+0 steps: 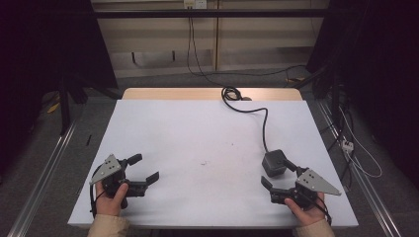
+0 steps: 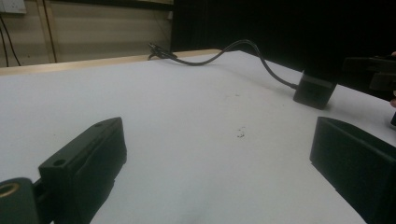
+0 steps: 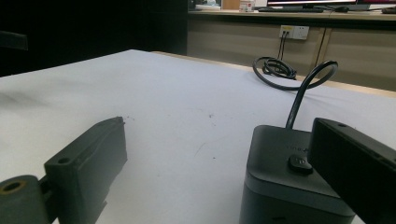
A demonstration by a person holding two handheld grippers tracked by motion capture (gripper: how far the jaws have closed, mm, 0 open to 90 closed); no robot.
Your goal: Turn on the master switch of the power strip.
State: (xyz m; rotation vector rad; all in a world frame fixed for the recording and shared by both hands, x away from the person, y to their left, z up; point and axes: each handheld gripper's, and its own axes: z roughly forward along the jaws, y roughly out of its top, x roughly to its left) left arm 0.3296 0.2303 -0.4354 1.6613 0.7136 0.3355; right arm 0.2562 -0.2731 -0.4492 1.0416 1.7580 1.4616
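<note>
We had barely begun: the dark grey box sat untouched on the white table, near its right side, and nothing had been lifted or shifted as far as we could judge. Our right gripper rested just beside the box, its jaws spread wide with one jaw on the near left of the box and the other close against its right side; in the right gripper view the box stood partly between the two jaws, the right jaw overlapping its top corner, though we could not tell whether that jaw touched it. So the reach looked done and the closing and the lift were left to do, by our reckoning.

Our left gripper lay well apart from the box, low over the table's left side, jaws open and holding nothing; from the left gripper view the box appeared far across the table.

A black cable ran from the back of the box to a loose coil at the far edge of the table, so any lift would have dragged that lead along.

As for writing, a small round button sat on the box's top, and beside it was a faint pale marking, too blurred for us to read. We could make out no brand or label elsewhere
</note>
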